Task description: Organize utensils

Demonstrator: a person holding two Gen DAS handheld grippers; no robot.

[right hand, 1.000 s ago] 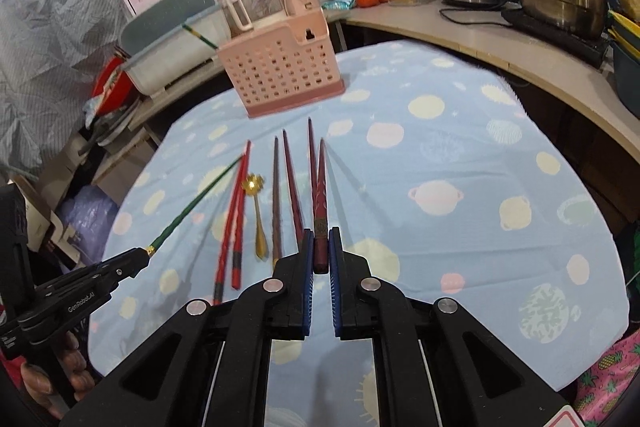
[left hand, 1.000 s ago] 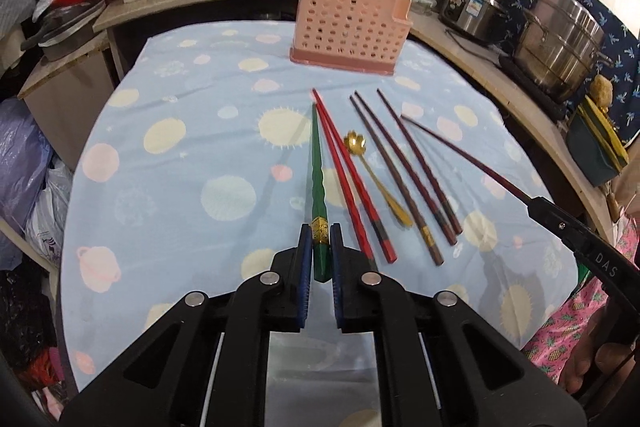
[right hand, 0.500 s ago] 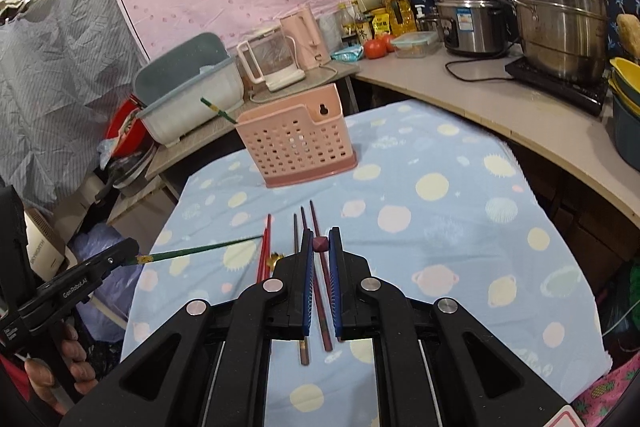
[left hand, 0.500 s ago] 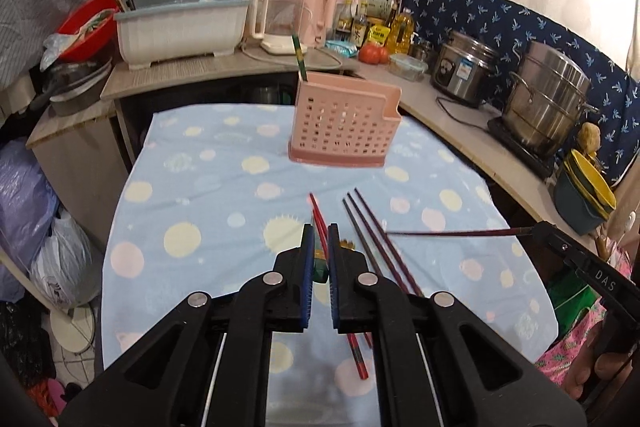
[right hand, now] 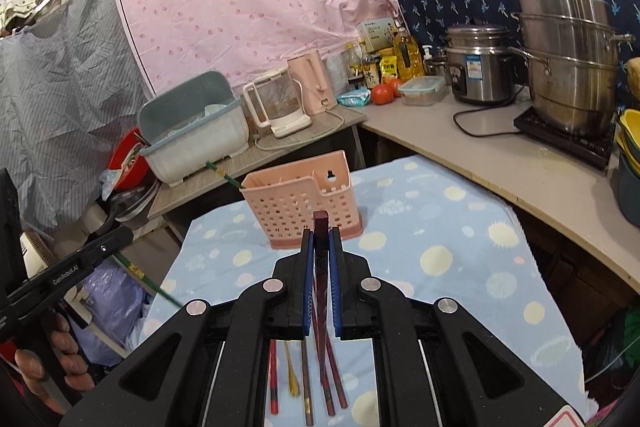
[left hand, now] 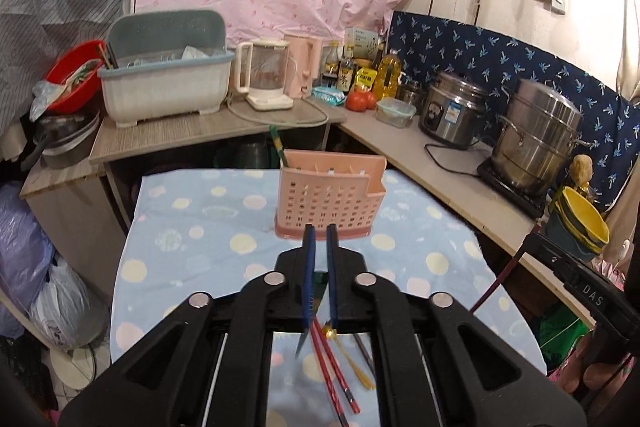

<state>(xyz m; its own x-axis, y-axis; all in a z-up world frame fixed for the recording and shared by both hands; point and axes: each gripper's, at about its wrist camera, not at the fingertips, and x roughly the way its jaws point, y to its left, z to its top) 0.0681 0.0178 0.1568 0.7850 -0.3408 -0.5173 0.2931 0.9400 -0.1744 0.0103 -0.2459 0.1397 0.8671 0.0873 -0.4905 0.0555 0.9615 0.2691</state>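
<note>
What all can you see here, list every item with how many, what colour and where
utensil basket: one, pink, far end of the table.
green chopstick: one, leaning in the basket.
green chopstick, held: one, in left tongs.
dark red chopstick: one, in right tongs.
red chopsticks: two, on the tablecloth.
gold spoon: one, beside them.
tablecloth: one, blue with pale dots.
dish tub: one, grey-blue, back counter.
steel pots: stacked, right counter.
left tongs: black, blue pads, shut.
right tongs: black, blue pads, shut.
</note>
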